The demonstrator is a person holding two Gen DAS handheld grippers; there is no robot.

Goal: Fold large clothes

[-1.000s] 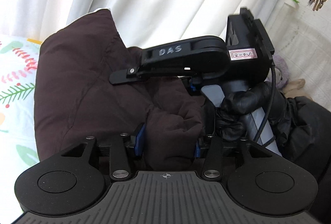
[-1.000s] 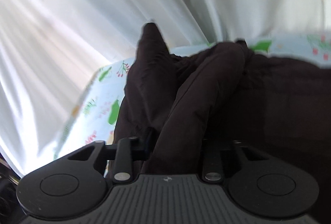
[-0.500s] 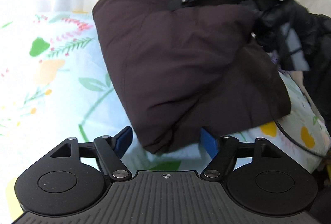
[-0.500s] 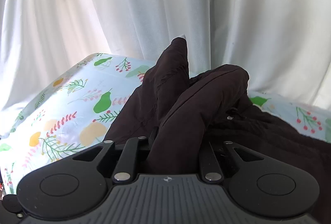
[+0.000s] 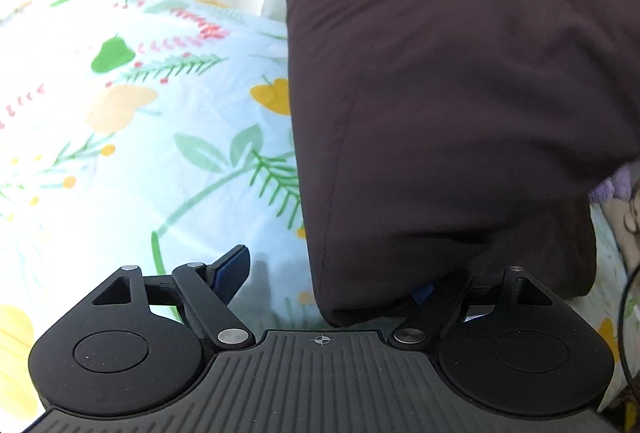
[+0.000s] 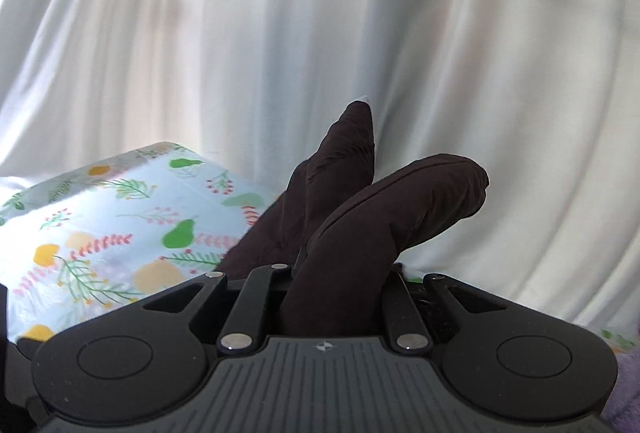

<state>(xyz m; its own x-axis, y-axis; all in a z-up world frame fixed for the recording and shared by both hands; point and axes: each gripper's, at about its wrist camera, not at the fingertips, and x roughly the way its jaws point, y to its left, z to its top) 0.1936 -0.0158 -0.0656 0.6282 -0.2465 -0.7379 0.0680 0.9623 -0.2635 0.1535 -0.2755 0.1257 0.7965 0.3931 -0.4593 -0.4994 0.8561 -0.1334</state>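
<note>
On the flowered bedsheet [image 5: 132, 161], in front of the white curtain [image 6: 320, 33], the dark brown padded garment [image 5: 460, 105] is lying partly folded, its near edge sitting just ahead of my left gripper [image 5: 332, 281]. I am holding that gripper with its fingers spread wide, gripping nothing; the blue pad [image 5: 232, 273] on one side is hanging over bare sheet, and the other finger is half hidden behind the garment's hem. My right gripper [image 6: 336, 297] is pinching a thick bunch of the same garment [image 6: 360, 233], with two puffy folds standing up past the fingers. The cloth is looking soft, quilted and bulky, probably light for its volume but springy, so I judge that folds are going to puff back open unless pressed flat. The shell is looking smooth and may be slipping in a shallow pinch. I am favouring a deep bite at a seam or hem corner.
</note>
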